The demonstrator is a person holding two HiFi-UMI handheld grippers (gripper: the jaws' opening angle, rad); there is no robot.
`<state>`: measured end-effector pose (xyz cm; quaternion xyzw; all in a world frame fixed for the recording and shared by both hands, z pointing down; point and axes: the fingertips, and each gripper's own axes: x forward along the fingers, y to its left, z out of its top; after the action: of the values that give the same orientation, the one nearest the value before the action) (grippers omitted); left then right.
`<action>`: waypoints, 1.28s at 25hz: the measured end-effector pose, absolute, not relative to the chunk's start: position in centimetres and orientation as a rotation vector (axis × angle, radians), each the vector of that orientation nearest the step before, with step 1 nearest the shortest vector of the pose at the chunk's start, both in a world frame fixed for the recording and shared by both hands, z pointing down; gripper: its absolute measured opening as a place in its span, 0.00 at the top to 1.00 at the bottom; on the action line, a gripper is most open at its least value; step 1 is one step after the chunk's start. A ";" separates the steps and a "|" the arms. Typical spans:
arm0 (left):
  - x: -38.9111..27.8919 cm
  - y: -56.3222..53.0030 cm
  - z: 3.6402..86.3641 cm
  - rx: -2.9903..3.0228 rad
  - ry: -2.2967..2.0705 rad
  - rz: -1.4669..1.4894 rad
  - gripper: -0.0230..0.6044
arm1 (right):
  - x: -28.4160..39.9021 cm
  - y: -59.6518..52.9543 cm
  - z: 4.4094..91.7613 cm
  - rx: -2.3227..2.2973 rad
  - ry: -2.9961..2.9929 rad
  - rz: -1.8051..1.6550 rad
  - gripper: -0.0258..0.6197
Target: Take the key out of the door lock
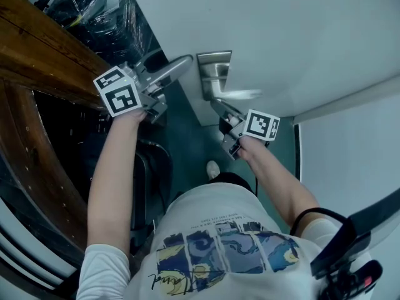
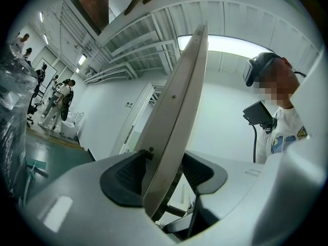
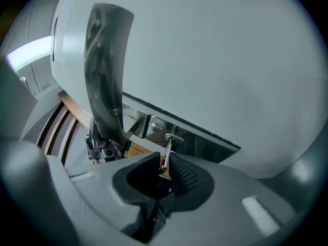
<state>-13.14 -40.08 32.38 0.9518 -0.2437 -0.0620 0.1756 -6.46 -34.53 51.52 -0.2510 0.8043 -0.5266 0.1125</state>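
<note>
So the left claw is clamped on the left lever. That flat metal blade runs straight up between the two pads and both of them sit against it. Past that claw, off to its left, there's a big hall with a few people standing around, and to its right is the person wearing the head camera.

The right claw has its jaws drawn in narrow, pinching the key. It's a thin metal sliver standing upright between the pads, poking out a bit past the tips toward the lock plate on the door. Honestly can't tell whether the tip is in the lock or not, it's too small and dark there. The right lever is the dark curved bar up and left of this claw, just beside it.

From the head view, the two claws sit on opposite sides of the door's edge, left one out on its lever, right one tucked just under the other lever.
</note>
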 end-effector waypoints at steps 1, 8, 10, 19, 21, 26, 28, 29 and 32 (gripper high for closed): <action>-13.1 -40.1 32.4 2.696 -0.692 -0.178 0.60 | -6.3 -34.5 51.7 -0.744 2.323 -1.580 0.88; -13.2 -39.9 32.3 2.694 -0.698 -0.187 0.61 | -5.6 -34.0 52.7 -0.794 2.009 -1.796 0.92; -13.2 -39.9 32.2 2.692 -0.701 -0.189 0.61 | -5.6 -34.0 52.6 -0.777 1.962 -1.802 0.92; -13.2 -40.0 32.4 2.681 -0.703 -0.198 0.61 | -5.6 -34.1 52.7 -0.804 1.911 -1.812 0.92; -13.2 -40.0 32.4 2.682 -0.702 -0.196 0.62 | -5.5 -34.1 52.7 -0.810 1.900 -1.816 0.93; -13.2 -40.0 32.1 2.684 -0.701 -0.198 0.62 | -5.4 -34.0 52.3 -0.813 1.880 -1.823 0.93; -13.2 -40.0 31.9 2.682 -0.698 -0.203 0.62 | -5.4 -34.0 52.0 -0.812 1.861 -1.828 0.93; -13.2 -39.9 31.9 2.682 -0.699 -0.203 0.62 | -5.4 -34.0 52.0 -0.814 1.854 -1.830 0.93; -13.3 -39.9 32.1 2.683 -0.708 -0.205 0.62 | -5.5 -33.6 52.1 -0.816 1.845 -1.832 0.93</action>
<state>-13.28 -39.91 32.10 0.9487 -0.2503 -0.0725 0.1788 -5.47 -33.57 52.06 -0.2928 0.6625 -0.6578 0.2066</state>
